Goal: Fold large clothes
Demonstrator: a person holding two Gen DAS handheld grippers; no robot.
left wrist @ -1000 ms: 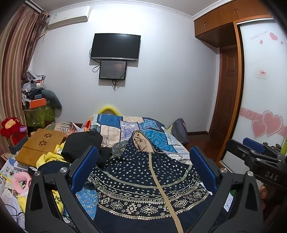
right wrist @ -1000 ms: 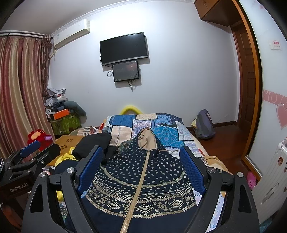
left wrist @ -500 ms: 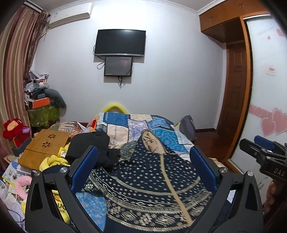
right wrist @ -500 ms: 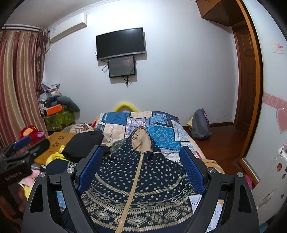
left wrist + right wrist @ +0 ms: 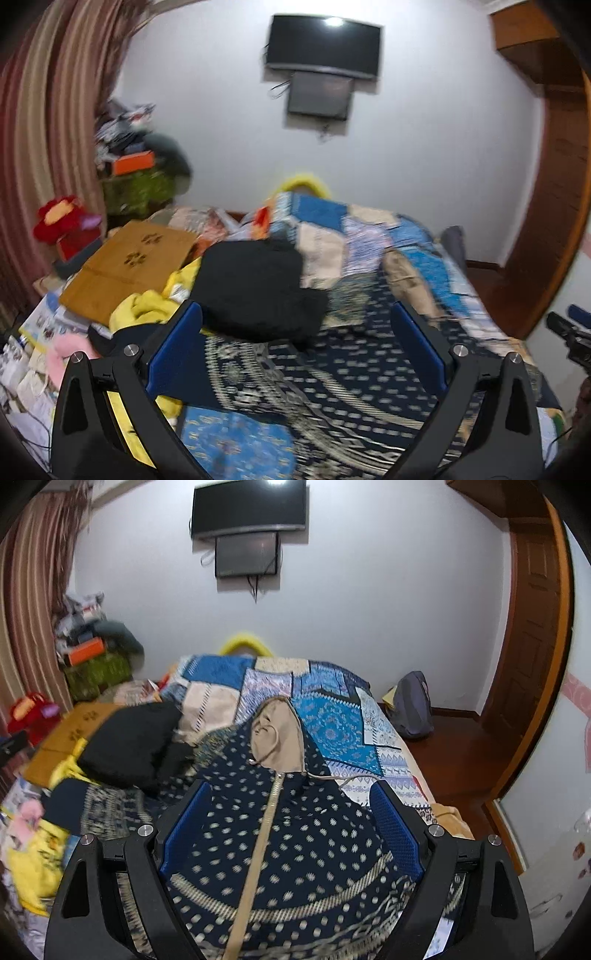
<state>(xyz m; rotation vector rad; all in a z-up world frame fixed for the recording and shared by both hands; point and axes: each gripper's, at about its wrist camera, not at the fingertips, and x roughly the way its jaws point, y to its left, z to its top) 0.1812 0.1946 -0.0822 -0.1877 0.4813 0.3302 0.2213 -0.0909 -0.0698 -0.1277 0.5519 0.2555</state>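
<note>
A large navy hooded garment (image 5: 295, 834) with white dots, patterned bands, a tan zipper and a tan-lined hood (image 5: 279, 738) lies spread flat on the bed. It also shows in the left wrist view (image 5: 332, 369), blurred. My right gripper (image 5: 291, 823) is open and empty, hovering over the garment's chest. My left gripper (image 5: 295, 343) is open and empty over the garment's left side, near a black garment (image 5: 255, 291). The right gripper's tip (image 5: 569, 328) shows at the far right of the left wrist view.
A patchwork quilt (image 5: 325, 701) covers the bed. Yellow clothes (image 5: 147, 306), a wooden lap desk (image 5: 129, 266) and clutter sit to the left. A backpack (image 5: 412, 705) rests on the wooden floor by the door (image 5: 532, 627). A TV (image 5: 249, 509) hangs on the wall.
Both grippers have moved forward and lower toward the garment. The left view has swung left toward the black garment. Both grippers stay open.
</note>
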